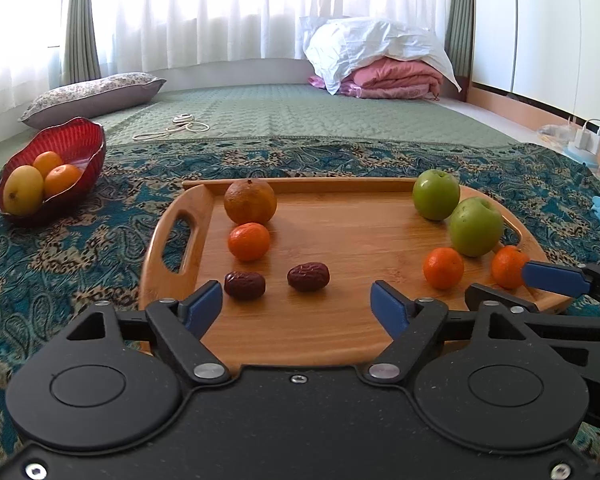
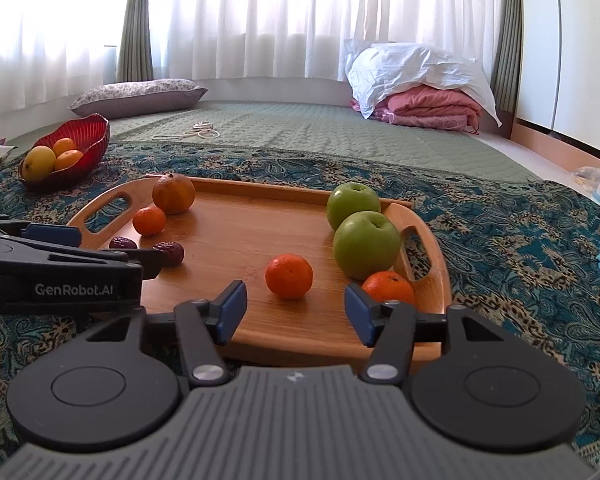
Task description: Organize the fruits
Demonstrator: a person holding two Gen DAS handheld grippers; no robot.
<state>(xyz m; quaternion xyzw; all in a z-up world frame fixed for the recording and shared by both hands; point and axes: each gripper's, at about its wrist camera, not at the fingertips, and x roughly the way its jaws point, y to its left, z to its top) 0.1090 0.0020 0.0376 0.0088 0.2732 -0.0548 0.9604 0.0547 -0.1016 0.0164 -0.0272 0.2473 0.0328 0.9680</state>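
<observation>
Left gripper point(image 1: 297, 304) jaws apart, nothing between the blue pads, hanging over the near edge of the wooden tray point(image 1: 340, 340). Right gripper point(image 2: 293, 312) likewise spread and empty, over the tray's near right part; in the left view its blue fingertip point(image 1: 556, 278) pokes in from the right, just beside the rightmost tangerine. Tray sits on a teal paisley cloth point(image 1: 60, 264). Nearest fruit, left side: two red dates point(image 1: 245, 285) point(image 1: 309, 277), side by side, apart from each other. Behind them a small tangerine point(image 1: 249, 241), then a larger dull orange point(image 1: 251, 201) near the far rim, just behind that tangerine. Right side: two tangerines point(image 2: 289, 276) point(image 2: 388, 286) close to the right gripper, the second next to the tray's right handle. Behind them two green apples point(image 2: 366, 244) point(image 2: 353, 204), one just behind the other. Off the tray, far left on the cloth: red bowl point(image 1: 88, 148) holding a yellow mango-like fruit point(image 1: 23, 190) and two oranges point(image 1: 62, 179). Beyond: green quilted mat, cord, floral pillow, folded pink bedding under a white cover, curtains.
</observation>
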